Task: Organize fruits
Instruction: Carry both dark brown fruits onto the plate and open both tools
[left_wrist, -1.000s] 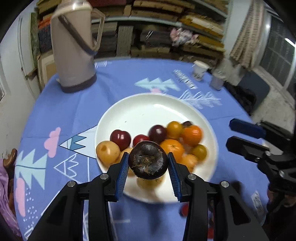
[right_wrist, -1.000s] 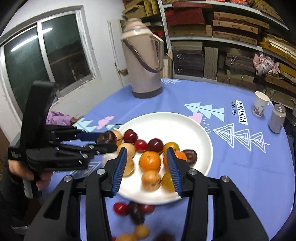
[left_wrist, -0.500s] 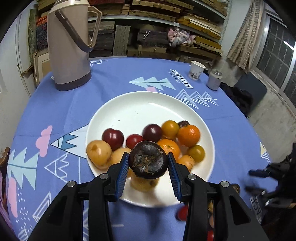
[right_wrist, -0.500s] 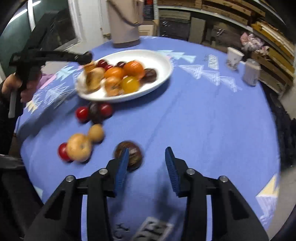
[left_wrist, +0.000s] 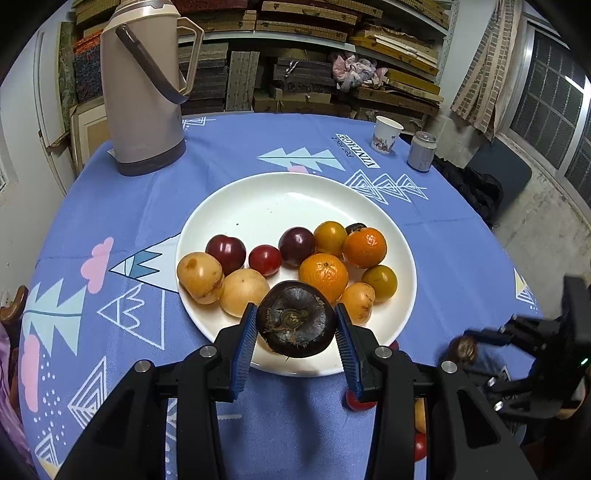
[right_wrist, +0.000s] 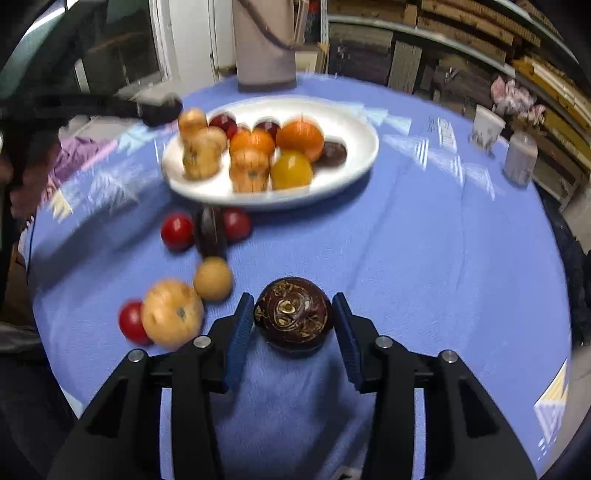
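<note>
- Gripping a dark purple mangosteen (left_wrist: 296, 319) in the left gripper (left_wrist: 295, 334): both blue pads pinch its sides, stem end facing the camera, fruit held above the near rim of the white plate (left_wrist: 280, 199).
- Plate load, left wrist view: two yellow-brown fruits (left_wrist: 201, 271) at left, touching each other; three dark red plums (left_wrist: 226, 254) in a row behind them; two oranges (left_wrist: 324, 272) at centre-right, touching; smaller yellow fruits around the oranges; one dark fruit (left_wrist: 355, 228) peeking out behind them.
- Second dark mangosteen (right_wrist: 293, 314) sits on the blue tablecloth (right_wrist: 424, 266), well apart from the plate, between the fingers of the right gripper (right_wrist: 293, 325).
- Right jaws are opening; a thin gap shows on each side of the fruit, pads not pressing it.
- Loose fruit on the cloth left of the right gripper: big yellow-brown fruit (right_wrist: 172, 314) touching a red one (right_wrist: 130, 323), smaller tan fruit (right_wrist: 213, 278) just behind.
- Nearer the plate rim: two red fruits (right_wrist: 177, 232) flanking a dark one (right_wrist: 210, 232).
- Right wrist view is motion-blurred; fine detail on the plate is unreadable there.
- Far side of table: tan thermos (left_wrist: 142, 88) at left, paper cup (left_wrist: 386, 134) and can (left_wrist: 421, 151) at right, near each other.
- Stacked boards on shelves (left_wrist: 314, 55) behind the table.
</note>
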